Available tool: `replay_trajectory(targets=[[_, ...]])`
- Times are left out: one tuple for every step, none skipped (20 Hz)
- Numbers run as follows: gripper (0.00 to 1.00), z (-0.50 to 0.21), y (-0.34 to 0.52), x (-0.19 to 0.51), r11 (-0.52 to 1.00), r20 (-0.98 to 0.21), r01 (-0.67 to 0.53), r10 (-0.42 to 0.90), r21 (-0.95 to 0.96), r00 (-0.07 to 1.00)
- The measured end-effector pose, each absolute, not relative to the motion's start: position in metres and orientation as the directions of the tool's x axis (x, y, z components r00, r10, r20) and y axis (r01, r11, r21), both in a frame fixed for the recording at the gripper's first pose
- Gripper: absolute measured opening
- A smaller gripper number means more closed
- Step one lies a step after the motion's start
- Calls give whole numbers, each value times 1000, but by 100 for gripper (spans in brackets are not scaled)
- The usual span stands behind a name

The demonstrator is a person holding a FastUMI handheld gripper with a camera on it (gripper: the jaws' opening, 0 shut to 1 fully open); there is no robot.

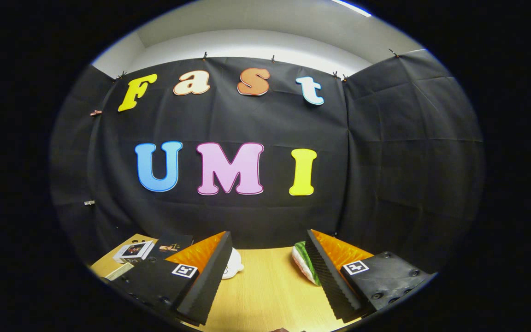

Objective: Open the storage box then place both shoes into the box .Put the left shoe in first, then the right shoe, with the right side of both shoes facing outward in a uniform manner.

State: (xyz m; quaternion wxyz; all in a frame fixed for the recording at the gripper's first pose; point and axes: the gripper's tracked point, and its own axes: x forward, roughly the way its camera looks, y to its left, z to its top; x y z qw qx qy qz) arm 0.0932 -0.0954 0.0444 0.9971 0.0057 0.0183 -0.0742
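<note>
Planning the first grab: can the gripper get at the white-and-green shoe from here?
Probably yes. The gripper is open, nothing between its fingers. The white-and-green shoe lies on the table, partly hidden behind one finger; it would need shifting sideways.

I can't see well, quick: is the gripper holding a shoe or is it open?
Hand-held gripper: open, fingers spread wide over the wooden table, holding nothing; a white shoe and a green-and-white shoe peek out beside the fingers.
</note>
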Motion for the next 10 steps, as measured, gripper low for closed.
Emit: replay_trajectory(targets=[[98, 45, -100, 96, 989, -37, 146, -146, 9, 989], [98, 45, -105, 98, 989, -32, 145, -145, 7, 989], [98, 44, -109, 101, 989, -30, 146, -146, 3, 989], [98, 42, -112, 102, 989, -30, 148, -148, 2, 988], [98, 41, -115, 104, 989, -32, 150, -150, 5, 988], [98, 41, -117, 105, 988, -32, 151, -150, 12, 988], [98, 42, -119, 106, 989, -29, 150, -149, 19, 988], [98, 41, -121, 106, 988, -27, 150, -149, 24, 988], [98, 39, -121, 106, 989, -31, 147, -146, 28, 989], [98, 37, -121, 106, 989, -34, 145, -144, 28, 989]])
